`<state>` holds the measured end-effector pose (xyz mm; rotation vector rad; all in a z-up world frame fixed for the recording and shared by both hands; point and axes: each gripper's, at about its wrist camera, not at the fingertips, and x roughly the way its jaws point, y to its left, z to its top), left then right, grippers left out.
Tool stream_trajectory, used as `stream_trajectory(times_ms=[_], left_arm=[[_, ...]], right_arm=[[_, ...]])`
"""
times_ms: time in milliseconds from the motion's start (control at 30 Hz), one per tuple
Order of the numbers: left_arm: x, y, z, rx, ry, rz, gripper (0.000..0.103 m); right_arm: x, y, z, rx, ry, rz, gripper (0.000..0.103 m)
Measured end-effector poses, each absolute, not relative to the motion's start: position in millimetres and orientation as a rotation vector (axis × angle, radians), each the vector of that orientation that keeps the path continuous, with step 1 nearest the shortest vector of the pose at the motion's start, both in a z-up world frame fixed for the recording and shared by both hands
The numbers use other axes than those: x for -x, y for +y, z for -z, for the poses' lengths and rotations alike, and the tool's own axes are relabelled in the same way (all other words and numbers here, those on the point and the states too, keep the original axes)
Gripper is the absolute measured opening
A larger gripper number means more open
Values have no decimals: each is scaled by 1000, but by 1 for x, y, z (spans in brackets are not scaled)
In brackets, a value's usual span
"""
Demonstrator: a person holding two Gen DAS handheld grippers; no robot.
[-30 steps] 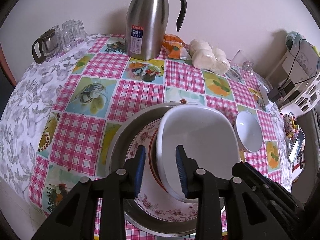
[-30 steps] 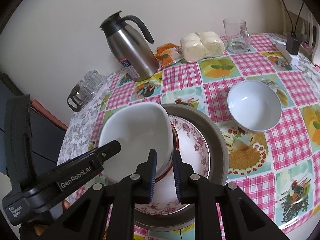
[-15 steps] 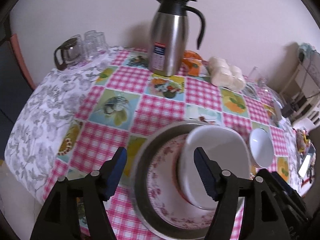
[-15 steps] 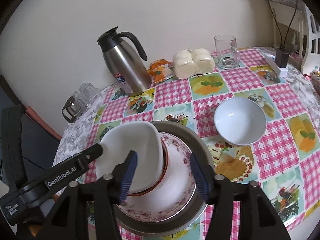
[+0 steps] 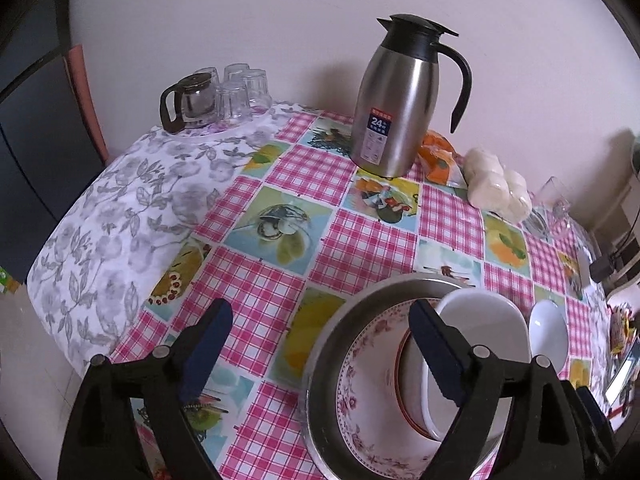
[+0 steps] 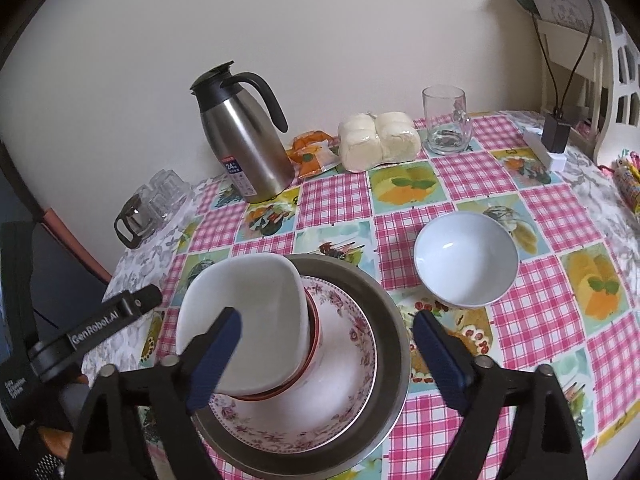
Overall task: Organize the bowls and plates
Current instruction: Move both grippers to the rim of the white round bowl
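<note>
the desk [image 6: 540, 320] wears a pink checked cloth with fruit pictures, and a grey leaf-print cloth covers its left side. near the front edge sits a steel basin [image 6: 394, 332], and inside it lies a floral plate [image 6: 352, 332]. on that plate stands a red-rimmed bowl [image 6: 314, 332], and a white squarish bowl [image 6: 248, 300] is nested in it, tilted toward the left side of the basin. a round white bowl [image 6: 466, 266] stands alone on the cloth just beside the basin, toward the right edge. along the far edge stand a steel thermos jug [image 6: 244, 136], a pack of white buns [image 6: 378, 140], an orange snack packet [image 6: 312, 156] and a glass mug [image 6: 446, 120]; small glasses and a glass teapot [image 5: 188, 100] cluster at the far left corner. the left gripper [image 5: 320, 356] hovers over the basin's left rim, jaws opening wide, pressing on nothing. the right gripper [image 6: 328, 354] hangs over the nested dishes, jaws opening wide, clear of the white squarish bowl.
</note>
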<state>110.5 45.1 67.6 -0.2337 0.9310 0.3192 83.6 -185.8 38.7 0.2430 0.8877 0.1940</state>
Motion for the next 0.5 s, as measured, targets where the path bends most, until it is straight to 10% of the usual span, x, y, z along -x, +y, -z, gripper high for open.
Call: stream_trajectory(times_ms=[500], left_arm=[[-102, 32, -74, 292, 853, -383, 90]], right_arm=[[-82, -222, -42, -249, 875, -150, 103]])
